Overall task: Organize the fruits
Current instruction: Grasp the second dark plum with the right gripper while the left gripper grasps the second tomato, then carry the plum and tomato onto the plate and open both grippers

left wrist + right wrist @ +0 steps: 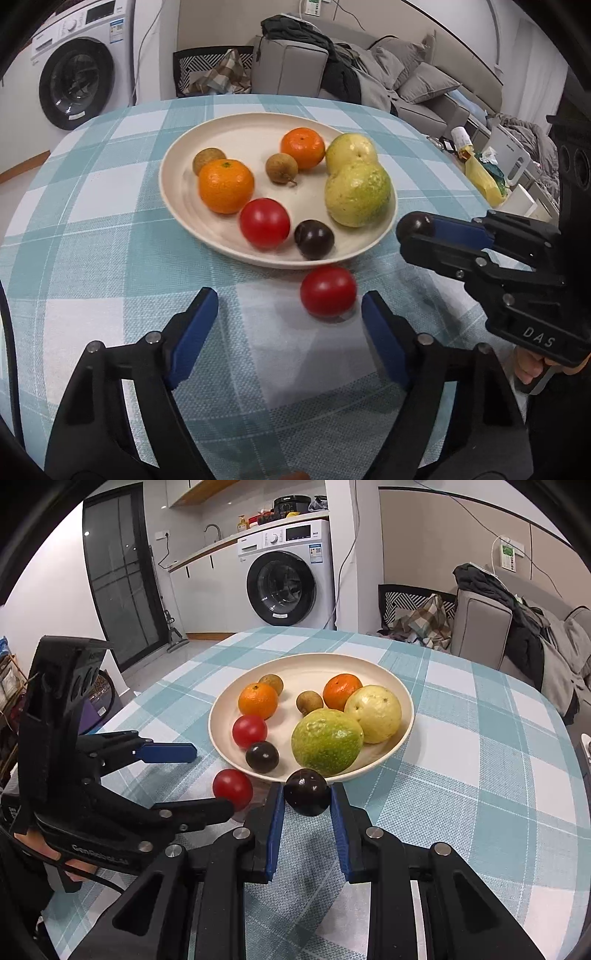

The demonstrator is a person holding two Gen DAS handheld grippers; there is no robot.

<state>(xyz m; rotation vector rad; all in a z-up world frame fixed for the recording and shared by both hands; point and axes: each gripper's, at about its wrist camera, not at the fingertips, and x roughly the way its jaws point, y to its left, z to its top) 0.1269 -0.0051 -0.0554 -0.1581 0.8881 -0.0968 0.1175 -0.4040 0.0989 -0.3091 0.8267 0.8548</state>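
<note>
Checked teal-and-white cloth covers the worktop (480, 746), with a washer (288, 583) and a grey sofa (406, 74) behind; a cream plate (314, 664) sits mid-worktop, holding two oranges (258, 700) (342, 691), two small brown fruits (309, 702) (271, 683), a green guava (327, 741) touching a yellow guava (377, 713), a tomato (249, 731) and a dark plum (262, 757) near the plate's front edge; the right gripper (307, 812) is clamped on a second plum (307, 792), pinched between its blue pads (277, 823) just at the plate's near rim, slightly above the cloth; in the left wrist view that plum (415, 226) shows at the gripper's tip, just beside the plate's right rim (391, 218); the left gripper (290, 321) stands wide open, holding nothing; a second tomato (328, 291) lies on the cloth just outside the plate, between the open fingertips and closer to the right-hand finger (384, 339); whether it touches that finger I cannot tell.
</note>
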